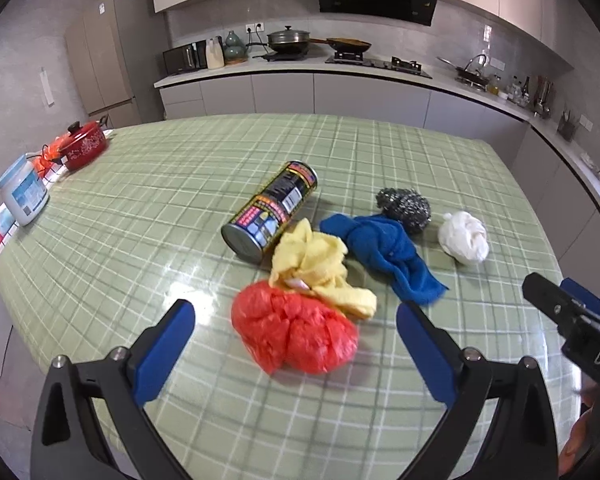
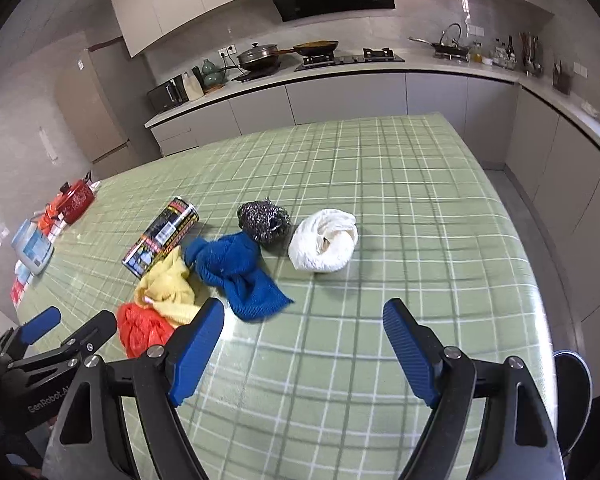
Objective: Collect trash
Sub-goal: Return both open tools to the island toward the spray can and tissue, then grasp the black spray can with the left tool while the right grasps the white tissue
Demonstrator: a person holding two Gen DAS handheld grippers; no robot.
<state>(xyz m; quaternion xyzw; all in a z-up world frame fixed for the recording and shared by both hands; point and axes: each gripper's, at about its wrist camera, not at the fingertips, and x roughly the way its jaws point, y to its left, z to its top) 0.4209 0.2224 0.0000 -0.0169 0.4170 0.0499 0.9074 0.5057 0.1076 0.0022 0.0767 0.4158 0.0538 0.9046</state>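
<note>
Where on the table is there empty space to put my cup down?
The table's right side, past the white wad, is bare, and so is the far half behind the can. The middle is crowded: red bag, yellow cloth, blue cloth, scrubber.

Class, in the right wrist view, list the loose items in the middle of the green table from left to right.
Red bag → can → blue cloth → steel scourer → white wad. The yellow cloth overlaps the bag and can, so it is left out.

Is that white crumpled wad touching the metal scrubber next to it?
Apart. In the right wrist view, a strip of green tablecloth shows between the white wad and the steel scrubber.
</note>
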